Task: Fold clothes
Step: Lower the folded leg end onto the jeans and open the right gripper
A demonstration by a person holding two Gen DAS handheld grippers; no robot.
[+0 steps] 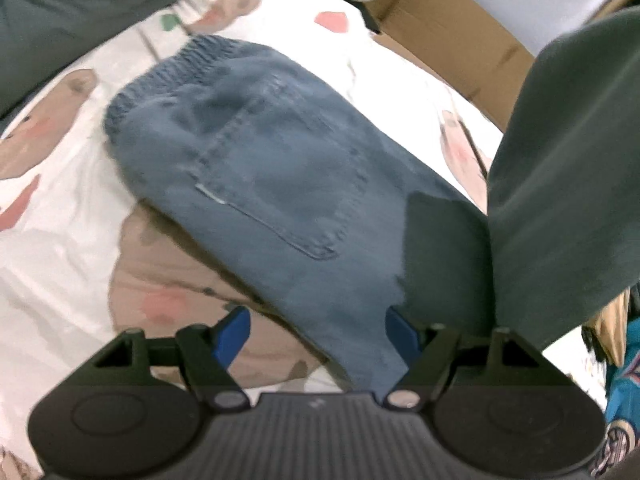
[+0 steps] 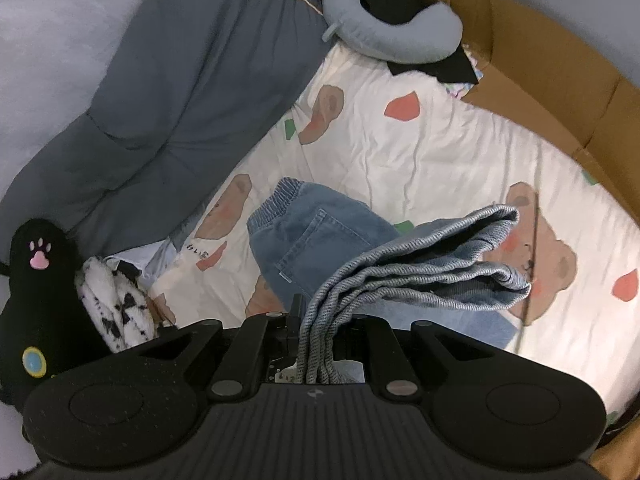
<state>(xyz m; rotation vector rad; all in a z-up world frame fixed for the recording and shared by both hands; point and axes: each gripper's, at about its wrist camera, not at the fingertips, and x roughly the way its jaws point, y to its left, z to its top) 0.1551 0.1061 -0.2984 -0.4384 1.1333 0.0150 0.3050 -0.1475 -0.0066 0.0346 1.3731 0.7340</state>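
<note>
Blue jeans lie on a white bear-print sheet, elastic waistband at the far end and a back pocket facing up. My left gripper is open just above them, its blue fingertips spread to either side of the denim. In the right wrist view the waist part of the jeans rests flat on the sheet. The leg ends are lifted off it in layered folds. My right gripper is shut on that bunch of denim, and the cloth hides its fingertips.
A dark green sleeve hangs at the right of the left wrist view. A dark grey blanket lies at the back left. A grey neck pillow and cardboard box sit behind, a black plush toy at left.
</note>
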